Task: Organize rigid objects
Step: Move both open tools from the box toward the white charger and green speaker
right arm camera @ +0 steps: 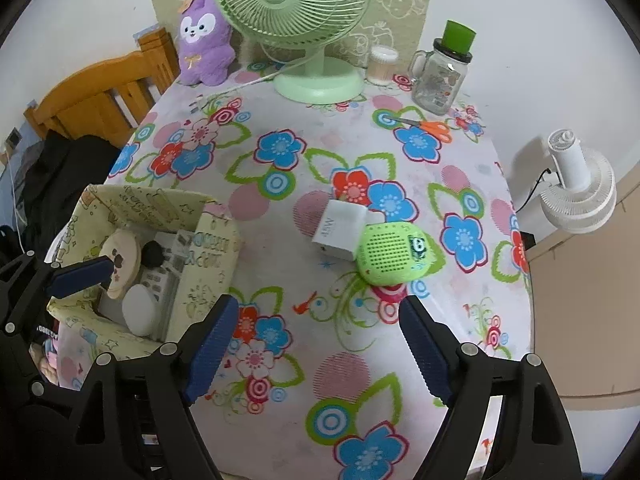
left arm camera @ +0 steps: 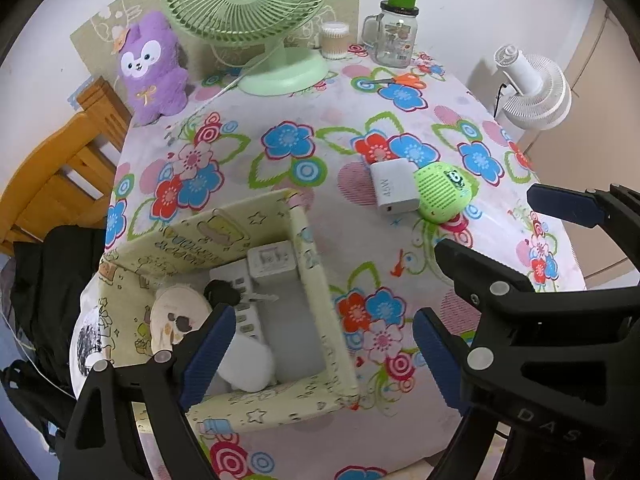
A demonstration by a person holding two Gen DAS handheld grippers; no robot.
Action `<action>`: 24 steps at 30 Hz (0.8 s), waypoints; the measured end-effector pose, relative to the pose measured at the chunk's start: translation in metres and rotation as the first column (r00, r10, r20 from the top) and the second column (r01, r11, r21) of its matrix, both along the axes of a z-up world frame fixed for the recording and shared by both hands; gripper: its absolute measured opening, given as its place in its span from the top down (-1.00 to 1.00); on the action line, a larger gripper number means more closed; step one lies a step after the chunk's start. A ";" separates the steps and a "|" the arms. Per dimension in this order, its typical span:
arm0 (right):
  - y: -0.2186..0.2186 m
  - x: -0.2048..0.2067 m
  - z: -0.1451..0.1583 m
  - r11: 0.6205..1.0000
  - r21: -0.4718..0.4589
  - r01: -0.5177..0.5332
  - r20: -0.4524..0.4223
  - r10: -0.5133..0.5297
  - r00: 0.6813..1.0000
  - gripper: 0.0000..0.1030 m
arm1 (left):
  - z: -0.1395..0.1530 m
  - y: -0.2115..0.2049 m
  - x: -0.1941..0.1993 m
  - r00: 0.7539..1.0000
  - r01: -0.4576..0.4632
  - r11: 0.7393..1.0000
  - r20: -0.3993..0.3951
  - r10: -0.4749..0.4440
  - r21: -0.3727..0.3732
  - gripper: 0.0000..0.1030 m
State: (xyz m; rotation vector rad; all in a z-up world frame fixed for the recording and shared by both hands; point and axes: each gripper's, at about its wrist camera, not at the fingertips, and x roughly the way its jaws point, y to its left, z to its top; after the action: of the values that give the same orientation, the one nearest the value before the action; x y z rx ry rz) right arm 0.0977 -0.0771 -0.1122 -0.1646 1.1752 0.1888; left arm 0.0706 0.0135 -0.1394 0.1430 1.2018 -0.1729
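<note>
**A:** Where do things stand?

**B:** Both tools are empty. The left gripper (left arm camera: pixel 324 344) hangs over the near right wall of the fabric storage box (left arm camera: pixel 316 280), jaws spread, nothing between them. The right gripper (right arm camera: pixel 320 344) is released too, its pads wide apart above bare tablecloth (right arm camera: pixel 280 208).

**A:** And what's left to tidy?

**B:** Two loose pieces: the white charger (right arm camera: pixel 338 232) and the green speaker (right arm camera: pixel 394 254), touching each other. From the right gripper they sit at about one o'clock, near. The box is at about nine o'clock from it, already holding a power strip (left arm camera: pixel 248 308), a round pouch (left arm camera: pixel 176 320) and a white disc (left arm camera: pixel 248 364).

**A:** So the next pick?

**B:** I'd judge the speaker, since it's nearest the right tool. Come straight down with the jaws wide, straddling its narrower sides, and keep one pad clear of the charger so it doesn't get dragged along.

**A:** Risks?

**B:** The rounded shell may squirt out if pinched high. Grip low, close gently, lift clear of the box wall before crossing over.
</note>
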 end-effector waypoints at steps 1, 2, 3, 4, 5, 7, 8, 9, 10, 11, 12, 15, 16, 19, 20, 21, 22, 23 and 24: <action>-0.003 0.000 0.001 1.000 0.001 0.000 0.001 0.000 1.000 -0.64 | 0.001 -0.002 0.001 1.000 0.000 1.000 0.001 0.000 0.000 -0.78; -0.005 0.000 0.001 1.000 0.002 0.000 0.003 0.000 1.000 -0.64 | 0.002 -0.005 0.001 1.000 -0.001 1.000 0.002 0.001 0.000 -0.78; -0.009 0.001 0.002 1.000 0.004 0.000 0.004 0.000 1.000 -0.64 | 0.002 -0.007 0.002 1.000 -0.002 1.000 0.002 0.002 -0.001 -0.78; -0.012 0.001 0.003 1.000 0.005 0.000 0.005 0.000 1.000 -0.64 | 0.003 -0.009 0.002 1.000 -0.002 1.000 0.002 0.002 -0.002 -0.79; -0.014 0.002 0.003 1.000 0.007 0.000 0.005 0.000 1.000 -0.64 | 0.004 -0.012 0.003 1.000 -0.002 1.000 0.003 0.002 -0.004 -0.79; -0.019 0.003 0.004 1.000 0.009 -0.001 0.007 0.000 1.000 -0.64 | 0.005 -0.017 0.004 1.000 -0.002 1.000 0.004 0.002 -0.004 -0.79; -0.022 0.003 0.005 1.000 0.010 -0.002 0.009 0.002 1.000 -0.64 | 0.005 -0.019 0.004 1.000 -0.003 1.000 0.005 0.003 -0.003 -0.80; -0.025 0.004 0.005 1.000 0.011 -0.003 0.009 0.003 1.000 -0.64 | 0.006 -0.022 0.004 1.000 -0.004 1.000 0.007 0.004 -0.001 -0.80; -0.027 0.004 0.005 1.000 0.011 -0.003 0.009 0.003 1.000 -0.64 | 0.006 -0.024 0.005 1.000 -0.004 1.000 0.008 0.004 -0.001 -0.81; -0.030 0.004 0.006 1.000 0.012 -0.004 0.008 0.004 1.000 -0.64 | 0.006 -0.027 0.005 1.000 -0.006 1.000 0.008 0.006 0.000 -0.81; -0.032 0.005 0.006 1.000 0.014 -0.005 0.008 0.005 1.000 -0.64 | 0.006 -0.029 0.005 1.000 -0.010 1.000 0.008 0.010 0.003 -0.82; -0.038 0.007 0.006 1.000 0.017 -0.008 0.004 0.008 1.000 -0.64 | 0.007 -0.035 0.006 1.000 -0.012 1.000 0.007 0.012 0.007 -0.83; -0.040 0.007 0.006 1.000 0.018 -0.008 0.003 0.008 1.000 -0.64 | 0.007 -0.036 0.007 1.000 -0.012 1.000 0.005 0.012 0.008 -0.83; -0.046 0.008 0.006 1.000 0.030 -0.005 0.001 0.005 1.000 -0.65 | 0.008 -0.042 0.008 1.000 -0.012 1.000 0.009 0.012 0.017 -0.85; -0.049 0.009 0.006 0.999 0.036 -0.004 0.000 0.004 1.000 -0.65 | 0.009 -0.044 0.009 1.000 -0.016 1.000 0.011 0.016 0.019 -0.86; -0.050 0.010 0.007 0.999 0.039 -0.003 -0.001 0.003 1.000 -0.65 | 0.010 -0.046 0.010 1.000 -0.019 1.000 0.013 0.019 0.019 -0.88; -0.053 0.010 0.007 0.999 0.041 -0.004 0.000 0.004 1.000 -0.65 | 0.010 -0.047 0.010 1.000 -0.021 1.000 0.014 0.020 0.018 -0.88; -0.054 0.011 0.008 0.999 0.042 -0.005 0.002 0.005 1.000 -0.65 | 0.011 -0.049 0.011 1.000 -0.021 1.000 0.016 0.021 0.018 -0.89; -0.056 0.012 0.008 0.999 0.040 -0.007 0.004 0.006 1.000 -0.65 | 0.011 -0.050 0.011 1.000 -0.021 1.000 0.017 0.021 0.019 -0.89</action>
State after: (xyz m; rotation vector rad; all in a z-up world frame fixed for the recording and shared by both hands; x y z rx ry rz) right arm 0.1093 -0.1330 -0.1039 -0.1332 1.1663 0.2177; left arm 0.0815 -0.0368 -0.1284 0.1483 1.1876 -0.1414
